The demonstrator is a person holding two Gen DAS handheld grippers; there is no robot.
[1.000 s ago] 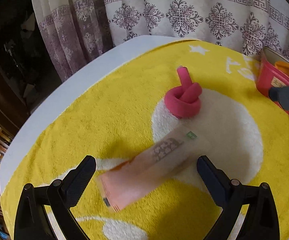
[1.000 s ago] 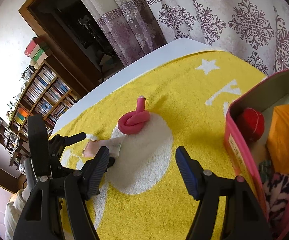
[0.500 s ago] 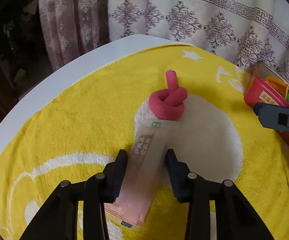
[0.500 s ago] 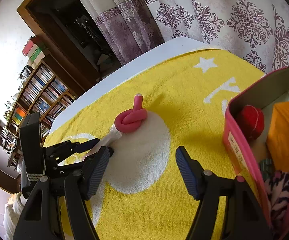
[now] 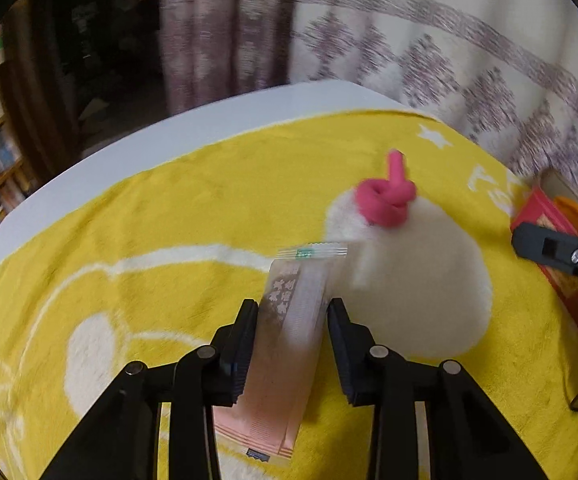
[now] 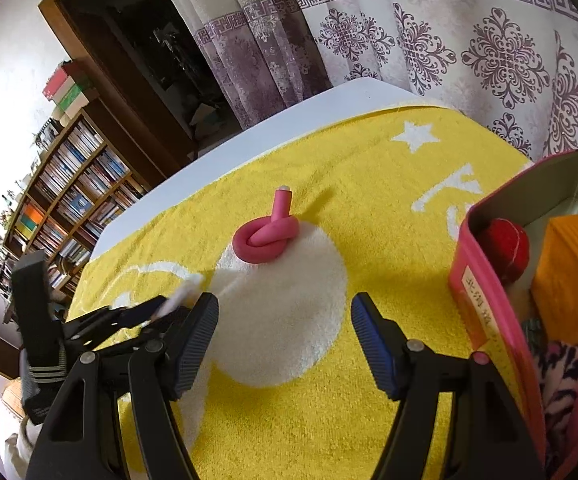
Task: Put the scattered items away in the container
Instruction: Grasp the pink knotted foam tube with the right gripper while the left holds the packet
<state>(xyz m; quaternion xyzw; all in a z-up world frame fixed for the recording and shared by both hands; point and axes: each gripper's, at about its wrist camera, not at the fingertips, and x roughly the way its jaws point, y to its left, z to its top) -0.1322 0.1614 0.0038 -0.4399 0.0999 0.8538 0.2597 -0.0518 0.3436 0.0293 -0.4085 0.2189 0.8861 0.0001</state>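
My left gripper point(image 5: 292, 308) has a pale pink snack packet point(image 5: 285, 344) between its jaws, which are still closing; the pads press its sides and the packet hangs clear of the yellow towel point(image 5: 169, 208). A pink knotted foam tube point(image 5: 385, 200) lies on the towel beyond it, also visible from the right wrist point(image 6: 267, 240). My right gripper point(image 6: 285, 312) stands open and empty over the towel, just left of the red container point(image 6: 485, 304). The left gripper's fingers point(image 6: 145, 312) show at the left of the right wrist view, gripping the packet point(image 6: 185, 296).
The container holds a red ball point(image 6: 507, 248), an orange block point(image 6: 577, 264) and patterned fabric point(image 6: 561, 376). The white table edge point(image 6: 289, 120) runs beyond the towel, with patterned curtains point(image 6: 449, 40) behind. A bookshelf point(image 6: 69, 216) stands at the far left.
The left jaws went from wide open to pressed on the packet, which turned in line with the fingers and rose off the towel. The right gripper stayed put.
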